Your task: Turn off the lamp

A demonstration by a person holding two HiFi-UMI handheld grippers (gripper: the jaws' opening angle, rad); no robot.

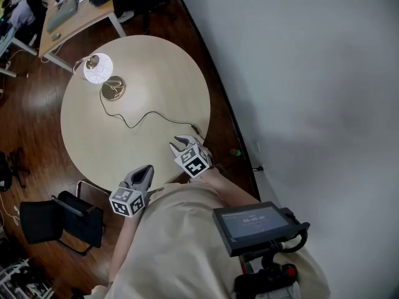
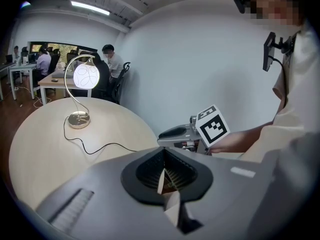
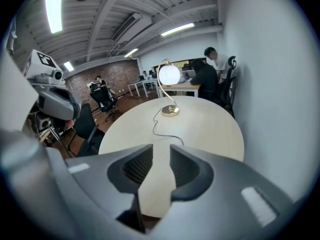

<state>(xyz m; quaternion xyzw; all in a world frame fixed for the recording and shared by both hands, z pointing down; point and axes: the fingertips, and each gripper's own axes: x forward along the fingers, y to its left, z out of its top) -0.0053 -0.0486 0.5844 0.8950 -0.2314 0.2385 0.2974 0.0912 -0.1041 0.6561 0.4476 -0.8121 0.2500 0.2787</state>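
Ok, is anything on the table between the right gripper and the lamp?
Nothing blocks it. Between the right gripper, open at the near edge, and the lit lamp on the far side, the table holds only the lamp's cord, lying flat.

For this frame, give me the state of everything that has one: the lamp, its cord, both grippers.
Lamp: lit, upright on the round table.
Cord: slack, lying in loose curves across the tabletop toward the near edge.
Left gripper: jaws together, holding nothing.
Right gripper: jaws apart, nothing between them.
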